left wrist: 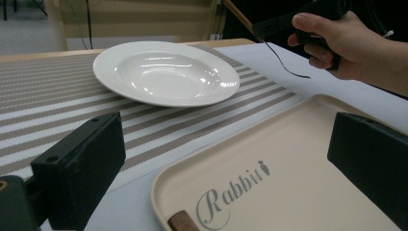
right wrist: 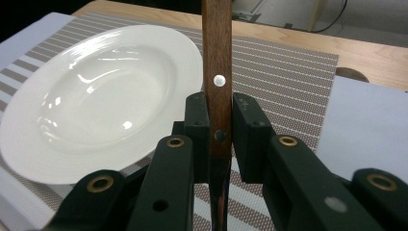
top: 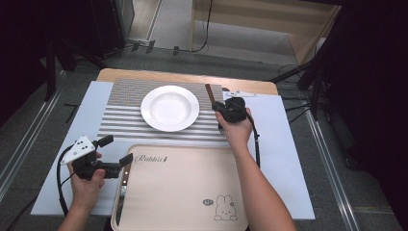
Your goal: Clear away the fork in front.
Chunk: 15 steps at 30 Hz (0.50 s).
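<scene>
With the right gripper (right wrist: 219, 130) clamped on a wooden-handled utensil (right wrist: 217, 72) held above the striped mat (top: 120, 120) just beside the plate (top: 170, 108), and the left gripper (top: 117, 150) open over the tray's (top: 192, 192) corner, a level, gentle lowering parallel to the plate seemed best.

It looked like a test room made up as a dinner place. The table (top: 288, 144) stood on grey carpet (top: 192, 62), with black stands (top: 317, 82) and cables (top: 207, 29) around it. A striped mat (top: 120, 120) and white plate (top: 170, 108) lay on top.
</scene>
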Available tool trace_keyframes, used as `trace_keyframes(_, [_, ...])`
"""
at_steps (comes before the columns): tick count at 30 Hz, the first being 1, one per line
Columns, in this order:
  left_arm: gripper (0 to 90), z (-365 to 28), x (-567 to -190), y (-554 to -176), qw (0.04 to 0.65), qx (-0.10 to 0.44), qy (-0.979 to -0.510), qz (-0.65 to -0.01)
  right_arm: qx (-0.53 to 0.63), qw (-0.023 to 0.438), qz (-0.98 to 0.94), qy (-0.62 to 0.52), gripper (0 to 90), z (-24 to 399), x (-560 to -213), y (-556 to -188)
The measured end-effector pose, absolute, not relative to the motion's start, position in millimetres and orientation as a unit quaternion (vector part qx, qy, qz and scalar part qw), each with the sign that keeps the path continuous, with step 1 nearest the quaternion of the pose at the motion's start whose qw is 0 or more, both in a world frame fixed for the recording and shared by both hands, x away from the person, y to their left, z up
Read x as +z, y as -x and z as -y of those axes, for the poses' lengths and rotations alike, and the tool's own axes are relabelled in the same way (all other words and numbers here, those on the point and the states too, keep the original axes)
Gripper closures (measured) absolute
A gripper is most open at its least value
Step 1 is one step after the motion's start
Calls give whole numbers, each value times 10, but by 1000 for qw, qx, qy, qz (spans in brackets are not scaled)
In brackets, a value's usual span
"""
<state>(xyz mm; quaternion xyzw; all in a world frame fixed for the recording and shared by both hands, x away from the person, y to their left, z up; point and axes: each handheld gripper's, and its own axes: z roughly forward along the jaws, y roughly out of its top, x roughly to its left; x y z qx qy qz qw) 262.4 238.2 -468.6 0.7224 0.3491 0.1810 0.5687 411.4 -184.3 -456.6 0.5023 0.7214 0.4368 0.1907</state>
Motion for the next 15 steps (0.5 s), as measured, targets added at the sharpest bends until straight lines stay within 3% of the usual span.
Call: trace_keyframes(15, [0,-2019,-4583,-2752,576,164,-732,-324,486,200,-710,-469,765,1902,-4494,-3706])
